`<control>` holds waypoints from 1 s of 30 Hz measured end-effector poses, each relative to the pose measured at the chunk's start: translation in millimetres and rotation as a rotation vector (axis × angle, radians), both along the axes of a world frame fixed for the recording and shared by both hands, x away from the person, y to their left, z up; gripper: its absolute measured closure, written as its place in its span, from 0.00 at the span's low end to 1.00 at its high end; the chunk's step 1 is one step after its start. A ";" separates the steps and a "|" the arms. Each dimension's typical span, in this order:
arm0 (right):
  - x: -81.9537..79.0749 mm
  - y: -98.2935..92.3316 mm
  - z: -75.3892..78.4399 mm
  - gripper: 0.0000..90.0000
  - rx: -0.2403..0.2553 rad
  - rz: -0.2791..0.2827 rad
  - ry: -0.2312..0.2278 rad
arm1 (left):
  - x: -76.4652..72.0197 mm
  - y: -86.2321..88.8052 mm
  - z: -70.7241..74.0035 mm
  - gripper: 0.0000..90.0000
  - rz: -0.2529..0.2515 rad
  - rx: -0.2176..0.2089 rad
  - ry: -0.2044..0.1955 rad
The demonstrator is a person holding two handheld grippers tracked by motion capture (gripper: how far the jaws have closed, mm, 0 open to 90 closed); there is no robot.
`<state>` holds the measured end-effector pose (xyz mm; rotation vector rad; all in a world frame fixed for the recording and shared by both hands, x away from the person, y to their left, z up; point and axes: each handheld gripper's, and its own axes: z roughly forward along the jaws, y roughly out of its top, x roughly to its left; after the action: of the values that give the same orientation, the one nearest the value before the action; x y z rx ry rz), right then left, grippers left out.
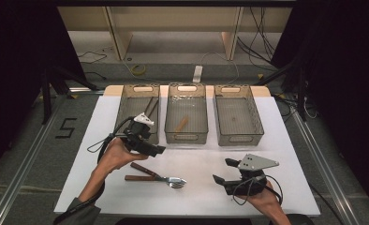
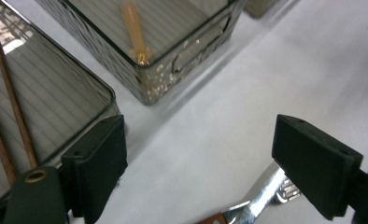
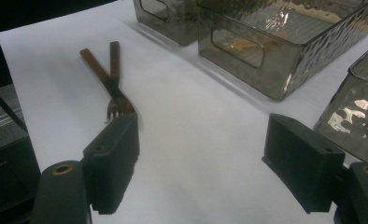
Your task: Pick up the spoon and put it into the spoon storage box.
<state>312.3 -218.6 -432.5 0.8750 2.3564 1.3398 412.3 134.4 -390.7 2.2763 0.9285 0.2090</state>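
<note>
Two wooden-handled pieces of cutlery, a fork (image 1: pixel 147 171) and a spoon (image 1: pixel 143 178), lie crossed on the white table (image 1: pixel 196 164), metal ends pointing right. My left gripper (image 1: pixel 158 150) hovers just above and behind them, near the front of the left bin (image 1: pixel 125 117), jaws open and empty. In the left gripper view, a shiny cutlery neck (image 2: pixel 261 196) lies below the open left gripper (image 2: pixel 205 140). My right gripper (image 1: pixel 222 171) rests low at the front right, open and empty. In the right gripper view the fork (image 3: pixel 112 88) lies beyond the open right gripper (image 3: pixel 203 144).
Three grey see-through bins stand in a row at the back. The left bin holds brown chopsticks (image 1: pixel 150 108). The middle bin (image 1: pixel 186 138) holds a light wooden piece (image 1: pixel 182 123). The right bin (image 1: pixel 239 139) looks bare. Dark curtains flank the table.
</note>
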 end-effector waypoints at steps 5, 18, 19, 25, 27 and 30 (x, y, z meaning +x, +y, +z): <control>0.5 -0.3 -0.8 0.30 0.000 0.000 0.001 | -6.3 1.8 -3.6 0.18 -0.014 0.024 0.015; 0.3 -2.4 -0.9 0.30 0.001 -0.005 0.001 | -17.6 8.7 -22.7 0.18 -0.016 0.068 0.065; -0.1 -2.6 -0.8 0.30 0.001 -0.006 0.002 | -18.3 9.5 -23.0 0.18 -0.015 0.066 0.066; -0.6 -3.6 -1.0 0.30 0.000 -0.012 0.003 | -20.5 19.3 -25.7 0.18 -0.008 0.078 0.078; -0.6 -3.3 -1.2 0.30 -0.002 -0.012 0.002 | -21.5 22.7 -27.0 0.18 -0.002 0.078 0.085; -0.4 -3.2 -1.5 0.30 -0.003 -0.014 0.004 | -23.3 26.4 -28.4 0.18 0.003 0.091 0.088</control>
<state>312.0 -221.8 -434.0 0.8930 2.3506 1.3303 389.1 160.8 -419.1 2.3842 0.9860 0.1563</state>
